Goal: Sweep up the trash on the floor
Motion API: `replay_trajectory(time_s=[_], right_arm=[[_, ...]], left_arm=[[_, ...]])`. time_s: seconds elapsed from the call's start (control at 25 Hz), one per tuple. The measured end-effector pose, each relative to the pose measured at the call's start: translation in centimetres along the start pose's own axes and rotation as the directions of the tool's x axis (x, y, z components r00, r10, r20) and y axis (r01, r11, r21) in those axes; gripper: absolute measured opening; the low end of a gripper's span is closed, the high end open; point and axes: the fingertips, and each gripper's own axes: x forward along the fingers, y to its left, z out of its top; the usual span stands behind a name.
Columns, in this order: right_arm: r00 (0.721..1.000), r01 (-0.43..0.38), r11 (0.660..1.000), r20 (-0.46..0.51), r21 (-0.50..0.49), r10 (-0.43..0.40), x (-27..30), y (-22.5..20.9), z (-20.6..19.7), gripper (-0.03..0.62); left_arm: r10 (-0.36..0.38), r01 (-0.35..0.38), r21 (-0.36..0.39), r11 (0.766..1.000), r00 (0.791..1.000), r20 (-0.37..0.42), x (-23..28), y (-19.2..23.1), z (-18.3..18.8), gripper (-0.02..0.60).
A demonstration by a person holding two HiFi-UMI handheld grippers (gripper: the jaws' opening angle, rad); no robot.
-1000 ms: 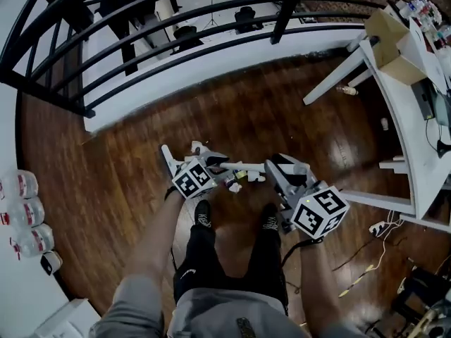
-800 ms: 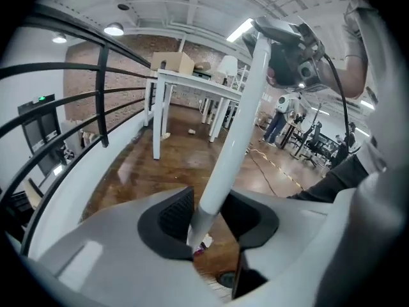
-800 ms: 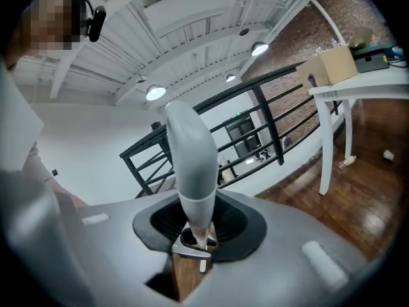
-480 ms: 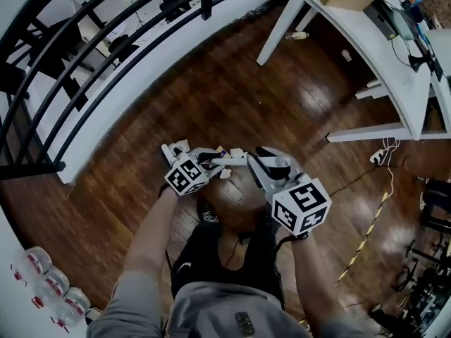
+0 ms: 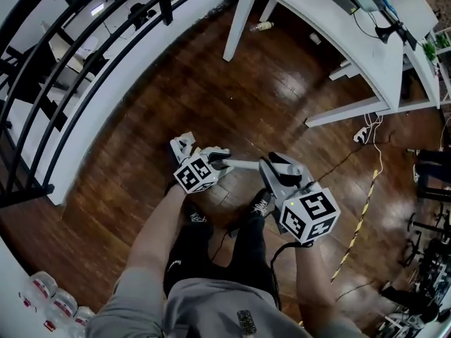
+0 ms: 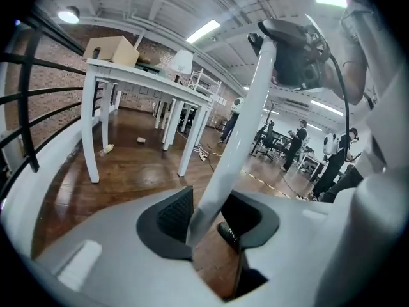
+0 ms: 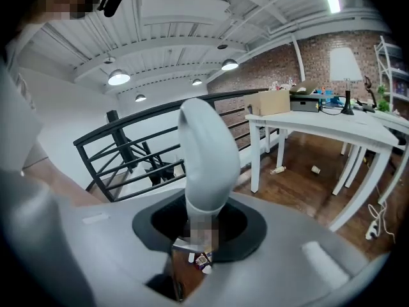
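White pole (image 6: 233, 126) pinched in left gripper (image 6: 208, 219), right gripper (image 7: 201, 226) clamped on a fat handle (image 7: 206, 158), dustpan I think. The bottle (image 5: 262, 26) and cup (image 5: 315, 39) lie by the table (image 5: 366, 55) legs. Looks like the approach step; next, walk over and lower both tools.

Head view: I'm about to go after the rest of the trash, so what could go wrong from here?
The bottle and small cup lie under the white table, so the white pole in the left gripper may bang its legs. The power strip and striped cable on the floor nearby could snag it.
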Motion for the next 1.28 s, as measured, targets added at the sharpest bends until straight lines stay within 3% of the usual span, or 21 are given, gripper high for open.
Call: replay_trajectory(time_s=[0.24,0.44,0.64,0.84,1.12,1.28], right_arm=[[1.0,0.006,0.999,0.017,0.035,-0.007,-2.4,-1.2,-0.3,0.091],[0.995,-0.056,0.998,0.082,0.036,0.052,-4.4,-2.3,2.5,0.091],[0.98,-0.102,0.994,0.175,0.044,0.092,-8.1,-4.9,7.3,0.091],[0.954,-0.165,0.986,0.25,-0.035,0.169,-11.7,-7.1,12.4,0.091],[0.899,-0.247,0.954,0.328,-0.171,0.291,-17.3,-12.9,18.8,0.091],[0.9,-0.247,0.949,0.317,-0.197,0.3,-18.5,-17.2,20.7,0.091]], left_arm=[[-0.047,0.048,0.026,0.998,0.997,-0.057,1.6,-2.0,1.0,0.138],[-0.004,0.008,0.045,0.999,0.996,-0.088,0.8,-2.8,4.1,0.131],[0.057,-0.054,0.06,0.997,0.997,-0.056,-0.3,-3.8,10.4,0.124],[0.141,-0.14,0.06,0.988,0.99,-0.019,0.4,-4.0,17.2,0.126],[0.242,-0.244,0.053,0.968,0.97,0.04,4.6,-5.1,27.0,0.12],[0.281,-0.285,0.036,0.958,0.957,0.076,8.1,-4.6,30.8,0.118]])
